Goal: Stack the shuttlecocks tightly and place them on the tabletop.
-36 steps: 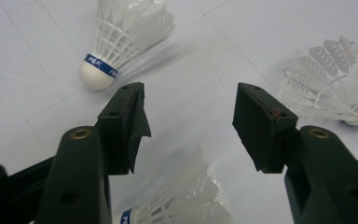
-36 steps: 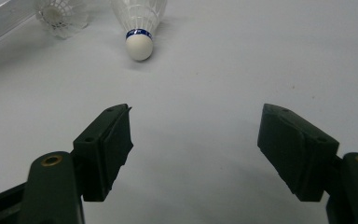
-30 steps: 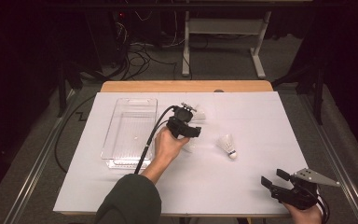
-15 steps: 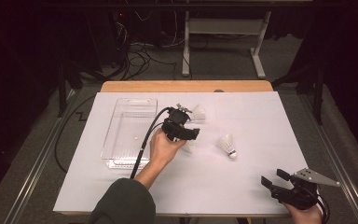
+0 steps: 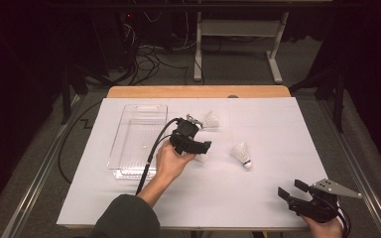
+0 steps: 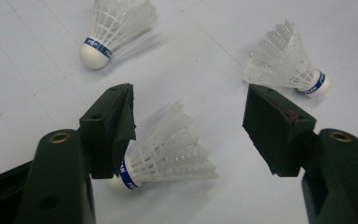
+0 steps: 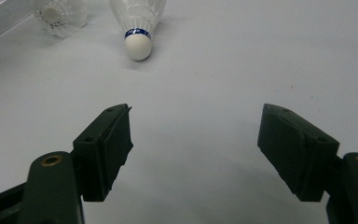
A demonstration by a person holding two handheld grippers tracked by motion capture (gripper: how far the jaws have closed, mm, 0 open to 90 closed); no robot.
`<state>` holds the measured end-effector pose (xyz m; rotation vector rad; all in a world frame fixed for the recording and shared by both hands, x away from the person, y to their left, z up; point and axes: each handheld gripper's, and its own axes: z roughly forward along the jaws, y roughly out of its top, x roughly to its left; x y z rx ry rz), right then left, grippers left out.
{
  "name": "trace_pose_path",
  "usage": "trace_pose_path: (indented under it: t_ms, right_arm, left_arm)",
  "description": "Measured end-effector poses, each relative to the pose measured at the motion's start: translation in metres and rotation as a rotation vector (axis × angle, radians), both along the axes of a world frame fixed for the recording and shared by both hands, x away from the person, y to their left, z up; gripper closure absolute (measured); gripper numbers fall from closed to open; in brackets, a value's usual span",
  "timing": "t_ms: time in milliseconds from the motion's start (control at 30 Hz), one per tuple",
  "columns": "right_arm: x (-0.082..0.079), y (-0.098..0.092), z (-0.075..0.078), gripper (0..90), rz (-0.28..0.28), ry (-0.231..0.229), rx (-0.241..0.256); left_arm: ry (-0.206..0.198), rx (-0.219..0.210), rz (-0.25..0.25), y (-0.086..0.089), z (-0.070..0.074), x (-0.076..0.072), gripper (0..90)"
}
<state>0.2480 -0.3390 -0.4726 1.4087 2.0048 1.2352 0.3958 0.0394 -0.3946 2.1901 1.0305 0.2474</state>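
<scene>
Three white feather shuttlecocks lie on the white table cover. My left gripper (image 5: 201, 138) (image 6: 190, 109) is open and hangs low over the nearest shuttlecock (image 6: 168, 151) (image 5: 201, 158), its jaws on either side of the feathers, not touching them. A second shuttlecock (image 6: 116, 25) (image 5: 241, 154) lies to the right, and a third shuttlecock (image 6: 284, 70) (image 5: 211, 120) lies farther back. My right gripper (image 5: 288, 189) (image 7: 196, 119) stands open near the table's front right corner, nothing between its jaws. The second shuttlecock (image 7: 137, 23) lies well ahead of it.
A clear plastic tray (image 5: 129, 148) sits left of the left hand, empty as far as I can see; its edge (image 7: 0, 14) appears at the top left of the right gripper view. The left gripper's cable (image 5: 149, 158) runs past the tray.
The left gripper has come slightly down and toward the person, over the nearest shuttlecock. The right gripper and the shuttlecocks have stayed put.
</scene>
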Motion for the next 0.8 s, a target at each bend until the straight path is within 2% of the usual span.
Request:
trace_pose_path:
  t_ms: [167, 433, 800]
  right_arm:
    - [0.0, 0.0, 0.0, 26.4, -0.001, 0.0, 0.0]
    - [0.0, 0.0, 0.0, 26.4, -0.001, 0.0, 0.0]
    - [0.0, 0.0, 0.0, 26.4, -0.003, 0.001, -0.001]
  left_arm:
    - [0.001, -0.005, -0.004, 0.003, -0.001, -0.005, 34.4]
    - [0.008, 0.014, -0.006, 0.008, -0.004, -0.013, 34.4]
    - [0.005, 0.003, -0.029, 0.013, -0.008, -0.028, 34.6]
